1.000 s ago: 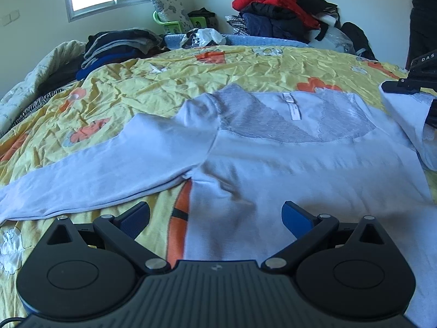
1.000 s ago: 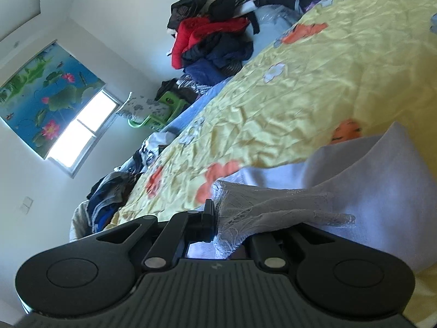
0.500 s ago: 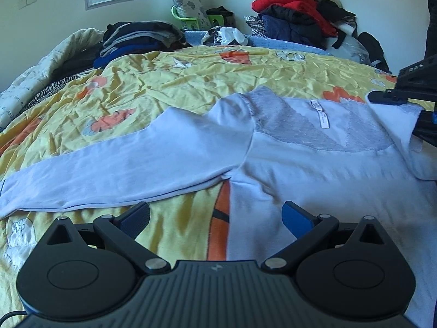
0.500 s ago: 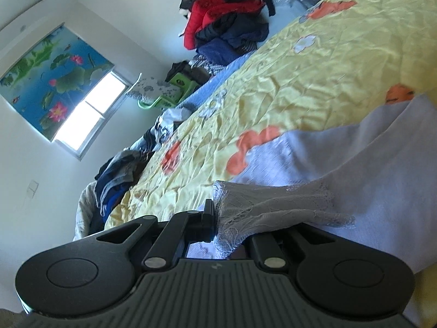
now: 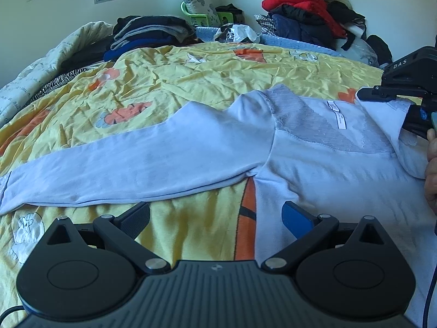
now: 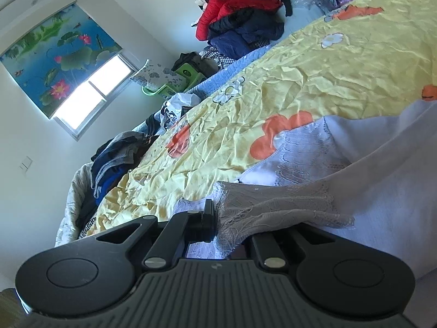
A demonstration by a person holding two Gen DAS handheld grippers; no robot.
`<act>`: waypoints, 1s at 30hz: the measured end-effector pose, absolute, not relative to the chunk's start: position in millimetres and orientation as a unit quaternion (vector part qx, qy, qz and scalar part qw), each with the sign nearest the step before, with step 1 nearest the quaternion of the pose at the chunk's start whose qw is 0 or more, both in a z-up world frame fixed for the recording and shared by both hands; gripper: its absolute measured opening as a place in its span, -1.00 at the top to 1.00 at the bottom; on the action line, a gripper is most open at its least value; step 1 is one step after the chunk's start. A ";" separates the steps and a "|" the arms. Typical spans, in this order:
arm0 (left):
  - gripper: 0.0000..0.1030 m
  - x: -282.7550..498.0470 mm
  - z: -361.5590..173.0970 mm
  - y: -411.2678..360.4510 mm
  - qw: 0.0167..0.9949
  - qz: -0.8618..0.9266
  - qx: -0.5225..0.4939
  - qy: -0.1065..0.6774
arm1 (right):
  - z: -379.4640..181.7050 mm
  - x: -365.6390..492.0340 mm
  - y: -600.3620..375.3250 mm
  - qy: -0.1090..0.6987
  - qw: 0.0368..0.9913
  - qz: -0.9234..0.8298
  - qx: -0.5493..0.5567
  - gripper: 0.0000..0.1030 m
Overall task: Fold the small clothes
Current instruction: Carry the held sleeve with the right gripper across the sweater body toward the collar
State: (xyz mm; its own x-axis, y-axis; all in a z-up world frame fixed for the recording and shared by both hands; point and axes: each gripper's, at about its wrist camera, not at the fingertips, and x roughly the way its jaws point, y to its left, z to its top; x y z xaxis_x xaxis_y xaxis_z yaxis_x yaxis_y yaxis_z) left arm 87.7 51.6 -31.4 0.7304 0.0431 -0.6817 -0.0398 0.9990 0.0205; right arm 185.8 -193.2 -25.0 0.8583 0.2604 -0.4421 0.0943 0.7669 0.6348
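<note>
A pale lilac long-sleeved top point(image 5: 314, 164) with a lace yoke lies spread on the yellow bedspread point(image 5: 177, 87), one sleeve point(image 5: 131, 169) stretched out to the left. My left gripper point(image 5: 215, 218) hovers open just above the bedspread near the top's underarm, nothing between its fingers. My right gripper point(image 6: 218, 218) is shut on the lace cuff point(image 6: 273, 207) of the other sleeve and holds it lifted over the body of the top. In the left wrist view the right gripper point(image 5: 393, 98) shows at the right edge with the sleeve point(image 5: 382, 120) hanging from it.
Piled clothes point(image 5: 306, 19) stand at the bed's far right corner, folded dark garments point(image 5: 153, 32) at the far left. A quilt point(image 5: 41, 65) lines the left side. A green chair point(image 5: 202, 13) with a pillow sits under the window. A hand point(image 5: 431, 169) shows at the right edge.
The right gripper has carried the lace cuff leftward over the top, so more of the sleeve lies across the body. The left gripper has slid left, staying open.
</note>
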 end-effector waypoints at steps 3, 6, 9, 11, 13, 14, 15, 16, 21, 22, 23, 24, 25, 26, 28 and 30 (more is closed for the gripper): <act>-1.00 88.3 -31.9 55.7 0.930 0.026 0.001 0.367 | -25.7 189.6 -186.3 0.261 0.907 0.045 0.327 0.85; -1.00 88.8 -31.4 60.3 0.930 0.030 -0.001 0.366 | -25.5 193.2 -176.6 0.261 0.911 0.048 0.315 0.85; -1.00 89.5 -30.9 65.3 0.930 0.034 -0.005 0.367 | -25.4 197.6 -165.1 0.264 0.913 0.053 0.305 0.85; -1.00 89.7 -30.5 68.0 0.929 0.035 -0.007 0.367 | -25.5 201.6 -156.3 0.267 0.913 0.059 0.303 0.85; -1.00 89.2 -30.1 70.0 0.930 0.036 -0.007 0.367 | -25.5 206.6 -146.0 0.270 0.913 0.066 0.298 0.85; -1.00 88.9 -30.2 71.0 0.930 0.037 -0.007 0.367 | -25.6 209.2 -140.7 0.271 0.914 0.070 0.294 0.85; -1.00 88.8 -30.2 71.8 0.929 0.036 -0.008 0.367 | -25.3 211.6 -135.2 0.273 0.914 0.072 0.291 0.85; -1.00 88.8 -30.3 72.9 0.929 0.036 -0.008 0.368 | -25.2 214.0 -130.2 0.274 0.914 0.075 0.288 0.85; -1.00 88.0 -32.0 77.9 0.928 0.039 -0.012 0.370 | -26.1 223.6 -108.7 0.282 0.918 0.083 0.268 0.85; -1.00 88.2 -32.5 79.3 0.928 0.040 -0.013 0.371 | -26.5 224.8 -106.2 0.283 0.918 0.083 0.266 0.84; -1.00 88.3 -33.0 80.4 0.927 0.041 -0.014 0.371 | -27.2 226.0 -104.0 0.285 0.917 0.084 0.266 0.84; -1.00 88.4 -33.5 81.8 0.927 0.041 -0.016 0.372 | -28.0 226.9 -101.8 0.287 0.916 0.086 0.266 0.84; -1.00 88.3 -33.8 82.7 0.927 0.041 -0.018 0.373 | -28.9 227.8 -99.4 0.290 0.915 0.087 0.266 0.84; -1.00 88.1 -33.9 83.3 0.927 0.041 -0.019 0.373 | -29.8 228.5 -97.5 0.292 0.915 0.088 0.265 0.84; -1.00 87.8 -33.5 84.2 0.927 0.042 -0.019 0.372 | -31.2 229.6 -91.8 0.296 0.914 0.093 0.263 0.84; -1.00 87.4 -33.5 85.2 0.927 0.043 -0.018 0.371 | -31.5 230.8 -86.3 0.298 0.913 0.098 0.261 0.84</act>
State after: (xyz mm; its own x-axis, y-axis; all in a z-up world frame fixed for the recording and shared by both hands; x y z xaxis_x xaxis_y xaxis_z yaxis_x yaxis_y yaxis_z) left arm 87.4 85.2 -33.5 0.7205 0.0673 -0.6902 -0.0940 0.9956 -0.0010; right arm 230.8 -86.3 -31.5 0.8026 0.3350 -0.4935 -0.0241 0.8449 0.5344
